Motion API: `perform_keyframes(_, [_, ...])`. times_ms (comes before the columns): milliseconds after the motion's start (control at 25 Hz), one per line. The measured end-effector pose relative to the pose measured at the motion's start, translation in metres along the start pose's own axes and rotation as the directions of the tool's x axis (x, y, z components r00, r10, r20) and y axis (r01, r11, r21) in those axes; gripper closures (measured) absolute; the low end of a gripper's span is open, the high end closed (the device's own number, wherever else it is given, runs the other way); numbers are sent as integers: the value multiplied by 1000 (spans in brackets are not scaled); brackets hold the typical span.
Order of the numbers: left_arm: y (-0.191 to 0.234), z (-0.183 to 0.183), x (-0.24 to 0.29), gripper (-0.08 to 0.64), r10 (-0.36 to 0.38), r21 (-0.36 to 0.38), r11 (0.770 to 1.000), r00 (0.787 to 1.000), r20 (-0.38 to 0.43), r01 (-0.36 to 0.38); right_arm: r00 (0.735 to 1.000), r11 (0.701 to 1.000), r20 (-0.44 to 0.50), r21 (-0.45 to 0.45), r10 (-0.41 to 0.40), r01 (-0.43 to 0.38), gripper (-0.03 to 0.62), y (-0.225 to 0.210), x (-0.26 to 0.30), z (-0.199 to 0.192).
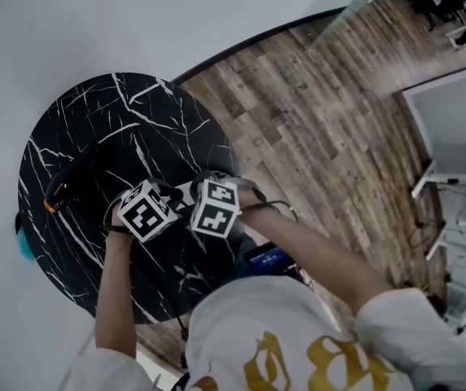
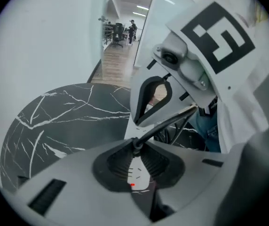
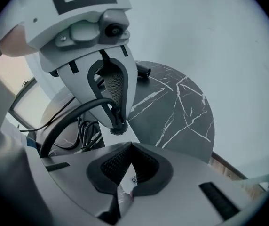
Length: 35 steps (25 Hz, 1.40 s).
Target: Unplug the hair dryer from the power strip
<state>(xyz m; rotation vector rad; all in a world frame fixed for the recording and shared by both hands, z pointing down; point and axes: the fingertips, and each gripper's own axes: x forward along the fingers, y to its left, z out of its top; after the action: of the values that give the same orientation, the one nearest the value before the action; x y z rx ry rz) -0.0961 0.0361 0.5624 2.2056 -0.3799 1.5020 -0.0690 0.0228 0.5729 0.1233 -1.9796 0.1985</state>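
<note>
Between the pads of the left hand-held gripper (image 2: 135, 147), the black plug (image 3: 116, 127) of the hair dryer sat clamped, with the jaws closed on it from both sides. Right beneath those jaws lay the white power strip (image 2: 135, 173), a small red light glowing on its face. The plug was seated at the strip, though how deep it sat could not be told.

From the plug a black cord (image 3: 64, 119) arched away and passed beside the right hand-held gripper (image 3: 131, 147). A loose coil of cable (image 3: 85, 133) lay on the table just past the left hand-held gripper's tips.

The right hand-held gripper was clenched, jaws together with nothing pinched between its pads. It pointed steeply down at the power strip, just beside the left hand-held gripper. Whether its tips touched the strip could not be told. The two marker cubes (image 1: 146, 210) stood side by side, nearly touching.

The hair dryer (image 1: 74, 177), black with an orange spot at one end, lay on the round black marble table (image 1: 78, 120). It was well apart from both hand-held grippers, out on the far side of the left one. Wooden floor (image 1: 298, 112) showed beyond the table's edge on the right hand-held gripper's side.
</note>
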Motion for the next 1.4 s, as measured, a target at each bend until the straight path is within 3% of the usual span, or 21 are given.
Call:
perform_keyframes(120, [0, 0, -1, 512, 27, 54, 998, 999, -37, -25, 1000, 1000, 2, 19, 20, -21, 594, -1, -1, 2])
perform_keyframes(240, [2, 0, -1, 512, 8, 15, 1000, 1000, -25, -8, 1000, 1000, 6, 13, 7, -7, 594, -1, 0, 3])
perform_keyframes(320, [0, -1, -1, 512, 21, 64, 998, 999, -39, -18, 1000, 999, 1, 27, 17, -17, 594, -1, 0, 3])
perform_keyframes(440, [2, 1, -1, 514, 17, 29, 999, 1000, -6, -17, 1000, 999, -1, 38, 20, -20, 594, -2, -1, 3])
perform_keyframes(560, [-3, -2, -1, 514, 29, 81, 996, 999, -39, -26, 1000, 999, 5, 45, 21, -21, 594, -1, -1, 4])
perform_keyframes(720, [0, 0, -2, 514, 21, 8, 1000, 1000, 2, -21, 1000, 999, 7, 37, 17, -17, 594, -1, 0, 3])
perform_keyframes(840, [-2, -1, -2, 514, 72, 94, 993, 996, -55, -66, 1000, 999, 10, 37, 11, -11, 594, -1, -1, 4])
perform_keyframes(1080, [-3, -2, -4, 514, 97, 70, 993, 994, -57, -93, 1000, 1000, 7, 14, 0, 0, 594, 1, 1, 3])
perform_keyframes(1240, [1, 2, -5, 512, 8, -37, 999, 1000, 23, -7, 1000, 1000, 5, 12, 5, -5, 594, 0, 0, 2])
perform_keyframes(1400, [-2, -1, -5, 514, 96, 77, 993, 994, -52, -91, 1000, 1000, 5, 18, 8, -8, 594, 0, 0, 3])
